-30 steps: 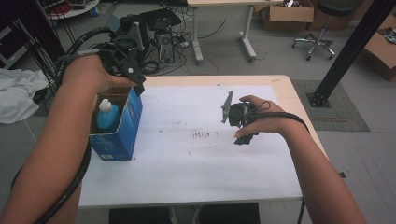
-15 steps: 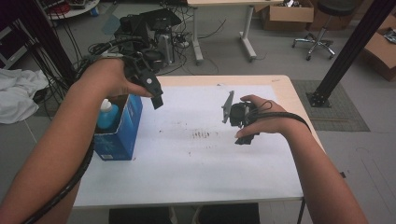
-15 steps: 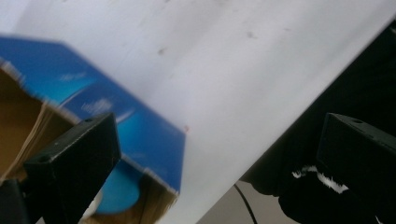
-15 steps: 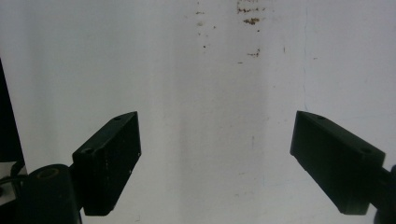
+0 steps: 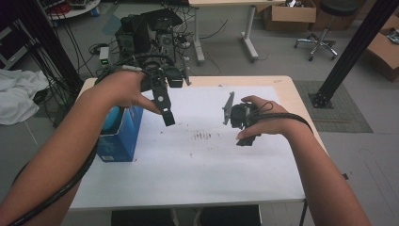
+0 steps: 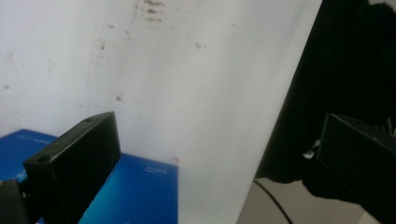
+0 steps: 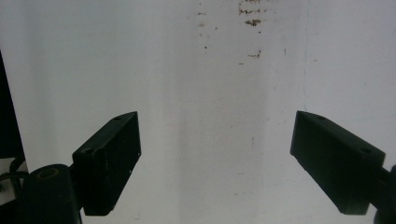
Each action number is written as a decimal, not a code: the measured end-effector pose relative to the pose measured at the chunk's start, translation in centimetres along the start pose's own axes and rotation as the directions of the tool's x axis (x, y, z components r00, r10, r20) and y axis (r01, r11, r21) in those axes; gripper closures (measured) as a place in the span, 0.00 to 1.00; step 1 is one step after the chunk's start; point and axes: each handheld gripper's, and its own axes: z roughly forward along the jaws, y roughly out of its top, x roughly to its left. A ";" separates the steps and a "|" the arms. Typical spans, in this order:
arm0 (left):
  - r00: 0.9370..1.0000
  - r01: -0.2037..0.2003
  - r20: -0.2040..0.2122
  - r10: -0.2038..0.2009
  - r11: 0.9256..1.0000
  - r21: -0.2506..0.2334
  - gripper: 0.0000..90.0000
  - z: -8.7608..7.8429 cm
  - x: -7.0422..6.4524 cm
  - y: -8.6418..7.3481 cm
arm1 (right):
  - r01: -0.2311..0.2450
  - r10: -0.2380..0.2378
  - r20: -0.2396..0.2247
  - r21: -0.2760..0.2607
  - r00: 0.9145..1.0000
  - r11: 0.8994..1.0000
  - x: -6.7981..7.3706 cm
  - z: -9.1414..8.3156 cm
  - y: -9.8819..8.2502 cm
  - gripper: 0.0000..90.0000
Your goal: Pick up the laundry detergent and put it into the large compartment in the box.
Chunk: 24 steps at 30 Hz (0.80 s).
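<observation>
High view: left gripper (image 5: pixel 164 106) w/ jaws spread wide, empty, above blue box (image 5: pixel 123 134); right gripper (image 5: pixel 242 123) also spread, empty, over white surface (image 5: pixel 197 169).

A lab or workshop: computer towers (image 5: pixel 143 33) and tangled cables (image 5: pixel 207 28) on the floor, cardboard boxes (image 5: pixel 287 14), office chair (image 5: pixel 324 33).

high view overhead facing forward-down, both gripper views close above the white table sheet (image 5: pixel 197 165), shared throughout
</observation>
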 end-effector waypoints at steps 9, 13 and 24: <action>0.995 -0.099 0.037 0.098 0.995 0.030 0.00 1.5 -1.1 0.3 | 0.011 -0.011 0.003 0.003 1.000 1.000 0.2 -0.1 -0.1 0.18; 0.993 -0.116 0.032 0.115 0.993 0.036 0.00 2.0 -1.3 0.4 | 0.013 -0.013 0.005 0.002 1.000 1.000 0.4 -0.3 -0.2 0.18; 0.990 -0.143 0.012 0.143 0.988 0.051 0.00 2.4 -1.5 0.7 | 0.018 -0.018 0.002 0.005 1.000 1.000 0.5 -0.4 -0.4 0.18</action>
